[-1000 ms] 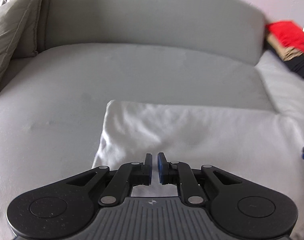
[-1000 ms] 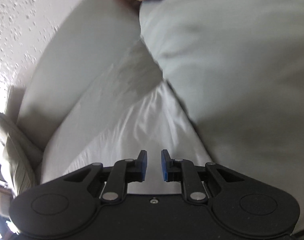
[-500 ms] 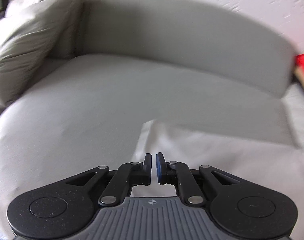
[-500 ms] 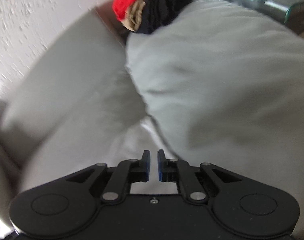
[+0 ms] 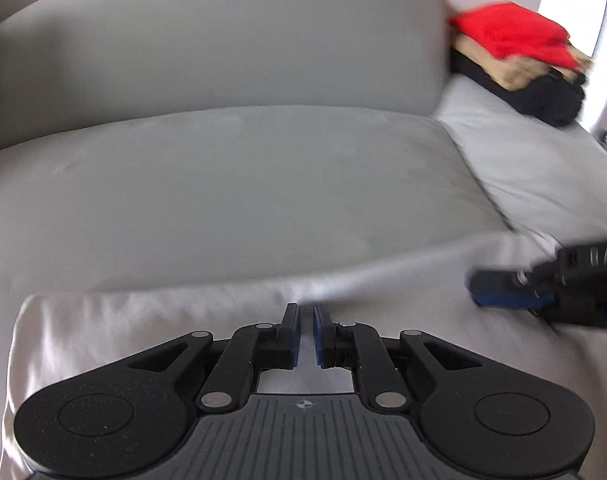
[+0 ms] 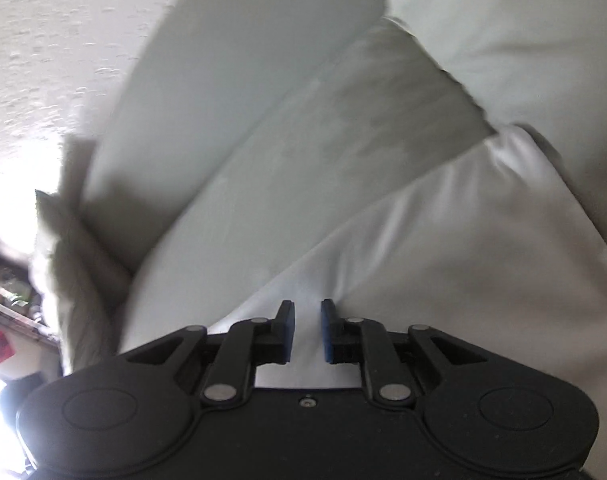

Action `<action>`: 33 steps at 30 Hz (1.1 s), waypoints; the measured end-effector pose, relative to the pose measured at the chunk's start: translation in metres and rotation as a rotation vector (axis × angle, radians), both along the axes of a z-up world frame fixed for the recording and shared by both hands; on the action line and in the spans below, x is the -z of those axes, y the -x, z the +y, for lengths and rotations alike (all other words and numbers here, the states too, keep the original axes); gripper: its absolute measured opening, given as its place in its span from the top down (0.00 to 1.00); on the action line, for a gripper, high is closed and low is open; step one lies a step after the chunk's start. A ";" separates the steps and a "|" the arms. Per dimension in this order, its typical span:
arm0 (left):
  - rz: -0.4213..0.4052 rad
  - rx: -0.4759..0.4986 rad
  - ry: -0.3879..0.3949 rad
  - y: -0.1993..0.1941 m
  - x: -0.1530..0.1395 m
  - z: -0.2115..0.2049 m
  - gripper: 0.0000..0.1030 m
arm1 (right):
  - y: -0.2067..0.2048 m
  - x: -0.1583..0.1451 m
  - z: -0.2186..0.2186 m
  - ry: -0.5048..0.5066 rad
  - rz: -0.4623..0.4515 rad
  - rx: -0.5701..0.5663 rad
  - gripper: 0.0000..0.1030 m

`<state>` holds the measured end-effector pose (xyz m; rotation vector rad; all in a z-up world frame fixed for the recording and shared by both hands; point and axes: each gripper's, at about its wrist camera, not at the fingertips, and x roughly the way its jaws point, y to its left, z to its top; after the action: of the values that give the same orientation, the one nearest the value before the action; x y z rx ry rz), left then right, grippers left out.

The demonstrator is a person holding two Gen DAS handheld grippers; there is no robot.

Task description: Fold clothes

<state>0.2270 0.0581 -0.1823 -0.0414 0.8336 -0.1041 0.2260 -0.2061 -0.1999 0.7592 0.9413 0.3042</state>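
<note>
Between my left gripper's [image 5: 306, 312] nearly closed jaws sits the white garment's [image 5: 143, 328] raised edge, seemingly pinched. Half a second ago my right gripper [image 6: 306, 312] was nearly closed; now its jaws stand apart over the cloth on the grey sofa cushion [image 5: 243, 184], suggesting a fold just released.

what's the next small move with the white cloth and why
Probably carry the lifted edge forward and lay it down. The left gripper looks pinched on the white cloth, whose edge rises toward the right gripper, while the sofa seat ahead is bare.
</note>
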 end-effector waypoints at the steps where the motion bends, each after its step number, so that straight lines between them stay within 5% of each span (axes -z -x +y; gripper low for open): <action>1: -0.010 -0.051 -0.017 -0.003 0.002 0.007 0.88 | -0.001 0.001 -0.007 0.021 -0.019 0.043 1.00; 4: 0.000 -0.230 -0.051 -0.006 0.010 0.040 0.90 | -0.005 0.004 -0.028 0.087 -0.072 0.174 1.00; 7: 0.015 -0.361 -0.132 -0.006 0.011 0.064 0.89 | 0.000 -0.006 -0.043 0.319 -0.092 0.311 1.00; 12: 0.045 -0.569 -0.310 -0.005 0.010 0.098 0.92 | 0.009 -0.025 -0.037 0.623 -0.147 0.358 1.00; 14: 0.060 -0.606 -0.290 0.003 0.006 0.112 0.92 | 0.015 -0.033 -0.031 0.671 -0.149 0.356 1.00; 20: -0.003 -0.579 -0.131 0.048 -0.038 0.124 0.92 | 0.050 -0.065 -0.058 0.501 -0.116 0.377 0.95; 26: -0.100 -0.433 -0.079 0.110 -0.086 0.107 0.92 | 0.107 -0.107 -0.072 0.388 -0.153 0.303 0.89; 33: -0.044 -0.201 0.012 0.148 -0.106 0.092 0.92 | 0.150 -0.135 -0.074 0.243 -0.142 0.207 0.86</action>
<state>0.0794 0.1500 -0.0762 -0.1329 0.7803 0.0787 0.0756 -0.2803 -0.0653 0.5968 0.7428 0.0594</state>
